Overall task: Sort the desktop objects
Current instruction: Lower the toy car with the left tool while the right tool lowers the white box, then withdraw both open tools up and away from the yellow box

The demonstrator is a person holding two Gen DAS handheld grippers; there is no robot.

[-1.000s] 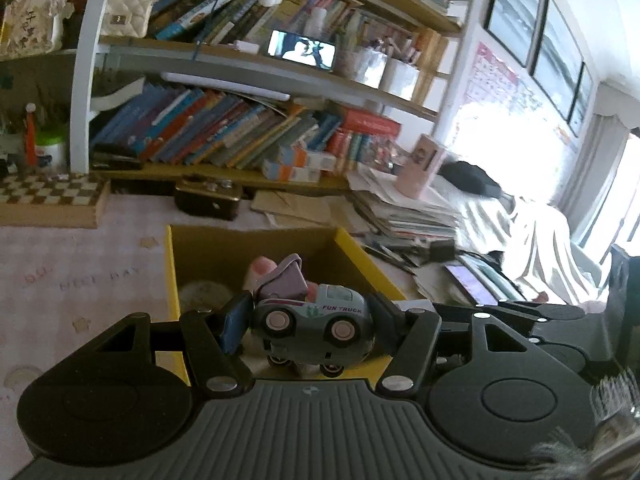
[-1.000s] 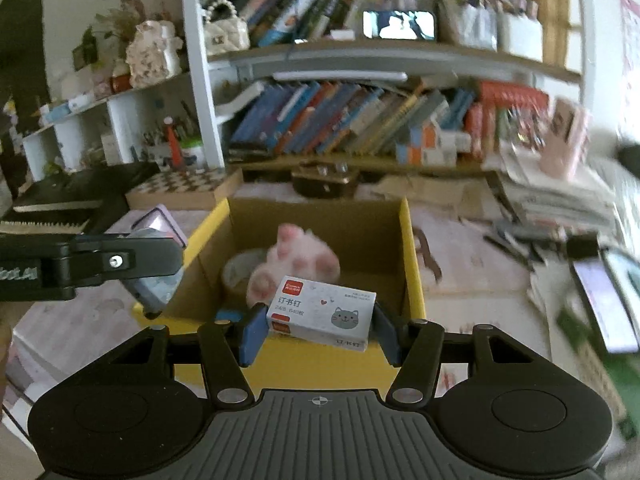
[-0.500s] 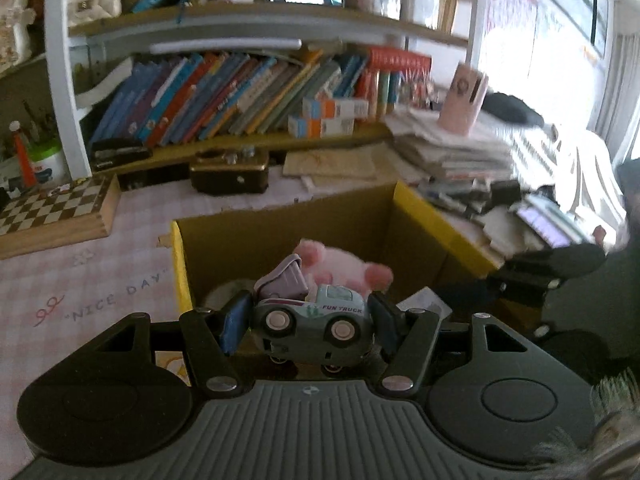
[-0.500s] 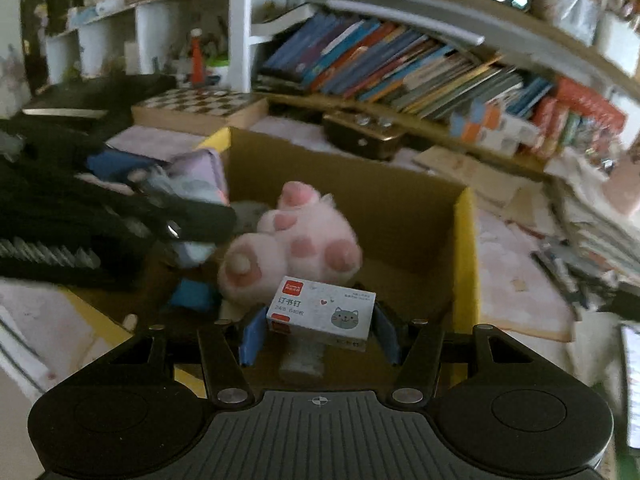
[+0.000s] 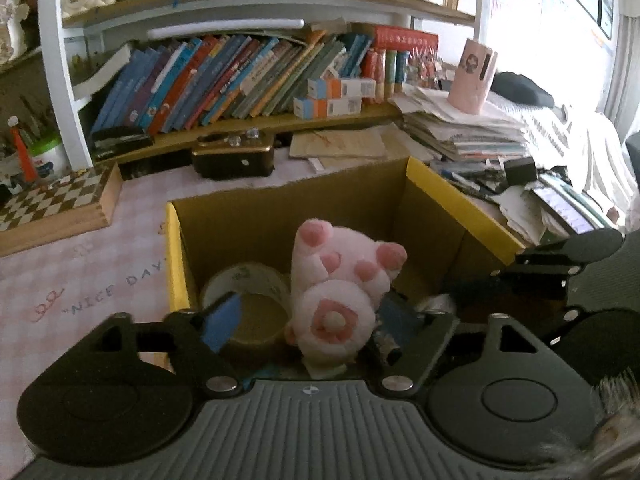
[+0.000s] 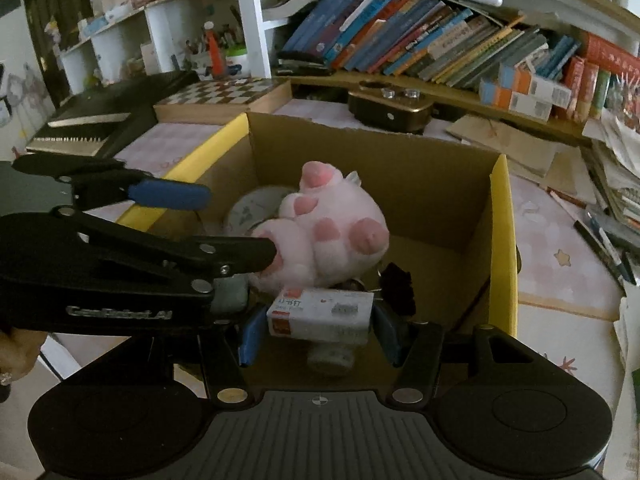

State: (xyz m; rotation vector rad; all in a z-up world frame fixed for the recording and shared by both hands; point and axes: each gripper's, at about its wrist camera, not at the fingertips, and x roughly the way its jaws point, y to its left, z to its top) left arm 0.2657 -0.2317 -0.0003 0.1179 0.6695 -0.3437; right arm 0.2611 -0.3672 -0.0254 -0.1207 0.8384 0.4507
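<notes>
My left gripper hangs over the near end of the yellow-rimmed cardboard box, its jaws opening with nothing held between the blue pads. Just beyond the fingers a pink plush toy lies in the box next to a tape roll. The toy truck is not in the left wrist view. In the right wrist view a grey-green piece under the left gripper may be the truck; I cannot tell. My right gripper is shut on a white staple box, low inside the cardboard box, close to the plush toy.
A chessboard lies left of the box and a dark case behind it. Stacks of paper, pens and a phone crowd the right side. Shelves of books line the back. A black keyboard-like slab sits at far left.
Both grippers dropped lower into the box. The left jaws have spread apart and the toy truck has left them. The right gripper keeps its hold on the staple box.
</notes>
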